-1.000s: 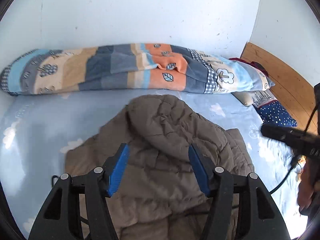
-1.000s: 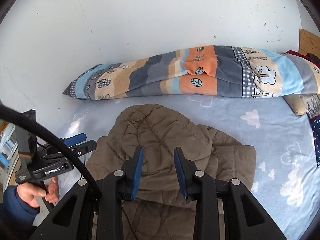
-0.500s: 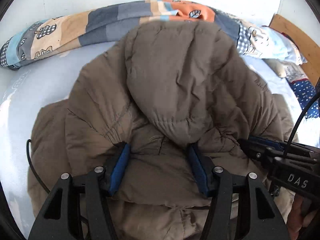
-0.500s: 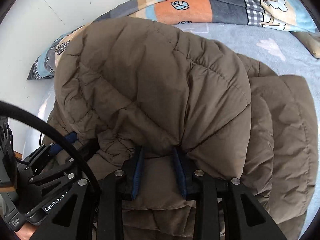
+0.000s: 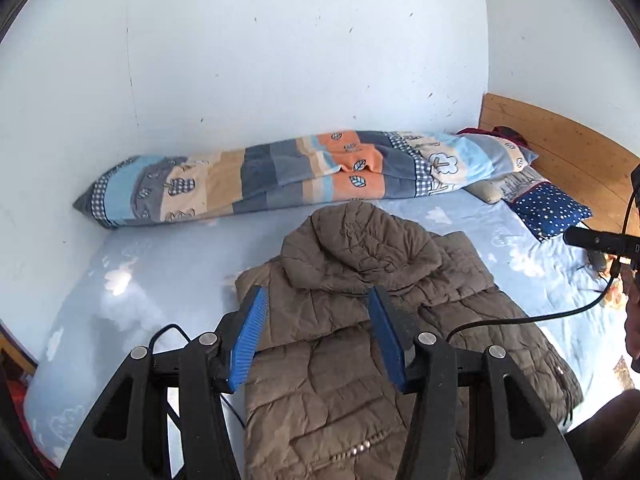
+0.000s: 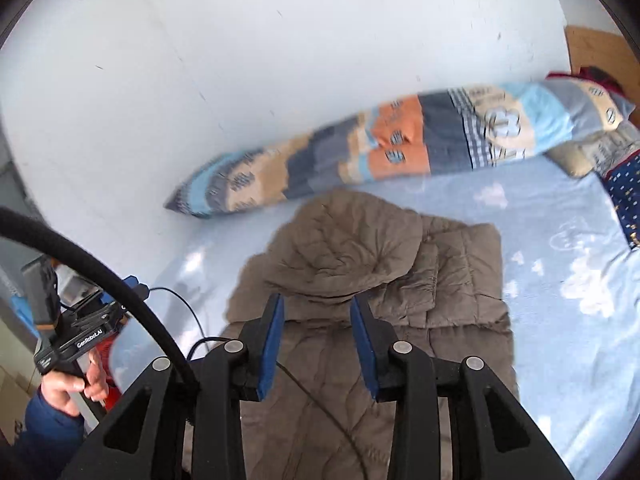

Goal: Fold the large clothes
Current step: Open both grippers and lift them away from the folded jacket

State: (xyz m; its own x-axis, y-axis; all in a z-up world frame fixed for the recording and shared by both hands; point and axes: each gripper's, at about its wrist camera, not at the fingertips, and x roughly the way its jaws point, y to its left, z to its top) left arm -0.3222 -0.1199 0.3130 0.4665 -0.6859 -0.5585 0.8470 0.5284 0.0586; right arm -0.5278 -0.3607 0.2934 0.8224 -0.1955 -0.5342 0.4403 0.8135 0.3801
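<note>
A brown quilted hooded jacket (image 5: 360, 320) lies lengthwise on the bed (image 5: 160, 264), hood toward the far wall. The left gripper (image 5: 316, 332) and right gripper (image 6: 316, 340) hang above it, jaws apart, holding nothing. It looks puffy, soft, light and slippery; the hood's edge or the hem corners likely give the firmest hold.

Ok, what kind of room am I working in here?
Most likely a bedroom: the brown puffer jacket lies on a bed with a cloud-print sheet, a rolled patchwork blanket along the wall, and a wooden headboard.
</note>
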